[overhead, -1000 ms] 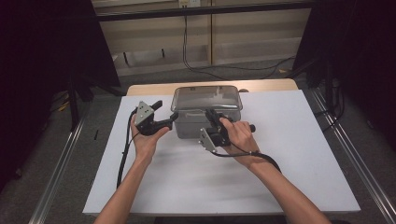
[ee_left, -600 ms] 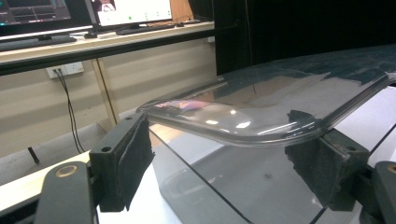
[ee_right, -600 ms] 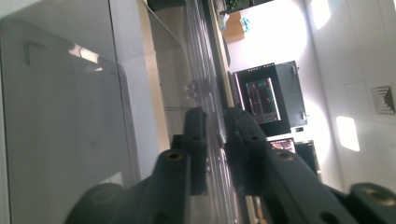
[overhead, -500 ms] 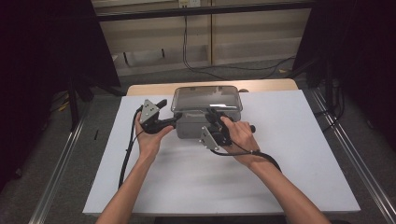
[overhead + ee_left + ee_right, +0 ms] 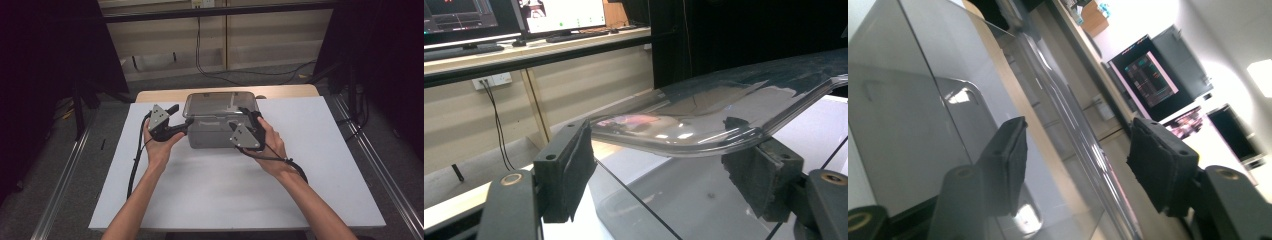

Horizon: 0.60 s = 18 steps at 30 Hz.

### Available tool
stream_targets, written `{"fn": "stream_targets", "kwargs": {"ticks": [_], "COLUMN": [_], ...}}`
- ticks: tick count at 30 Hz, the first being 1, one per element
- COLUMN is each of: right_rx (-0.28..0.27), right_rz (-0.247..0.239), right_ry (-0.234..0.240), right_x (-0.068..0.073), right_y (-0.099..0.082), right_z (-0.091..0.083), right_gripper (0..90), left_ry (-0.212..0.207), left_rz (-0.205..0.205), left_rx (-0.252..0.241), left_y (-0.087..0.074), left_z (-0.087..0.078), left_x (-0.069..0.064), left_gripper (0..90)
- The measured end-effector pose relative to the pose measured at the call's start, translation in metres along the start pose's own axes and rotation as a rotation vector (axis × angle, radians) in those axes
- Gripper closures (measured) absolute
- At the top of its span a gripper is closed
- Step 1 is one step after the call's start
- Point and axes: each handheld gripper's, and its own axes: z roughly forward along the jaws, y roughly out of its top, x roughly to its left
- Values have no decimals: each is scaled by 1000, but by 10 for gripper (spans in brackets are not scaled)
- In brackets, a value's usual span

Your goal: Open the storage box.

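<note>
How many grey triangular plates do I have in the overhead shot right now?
2. One tops the left gripper at the clear box's left side, plate at. The other tops the right gripper at the box's front right corner, plate at.

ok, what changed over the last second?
Both grippers closed in on the clear box: left gripper slid right to its left rim, right gripper moved up to its right edge. Both open, straddling the lid rim. Box and white table unchanged.
</note>
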Motion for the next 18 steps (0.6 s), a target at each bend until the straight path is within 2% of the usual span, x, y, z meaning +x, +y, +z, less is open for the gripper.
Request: {"fn": "stream_targets", "kwargs": {"ticks": [2,7,15,18], "right_rx": [-6,-37,-46,-67], "right_rz": [64,194,317,352], "right_ry": [13,35,48,48], "right_x": [-5,-17,-27,-32], "right_y": [-4,-13,-33,-37], "right_z": [-1,-1,1,3], "right_gripper": [330,331,368,391], "left_ry": [2,-3,-13,-18], "left_rz": [-3,3,23,8], "left_rx": [-4,-5,-3,-2], "left_y": [0,3,8,9], "left_z": [0,0,2,3], "left_x": [0,0,2,3], "left_gripper": [307,321,327,327]}}
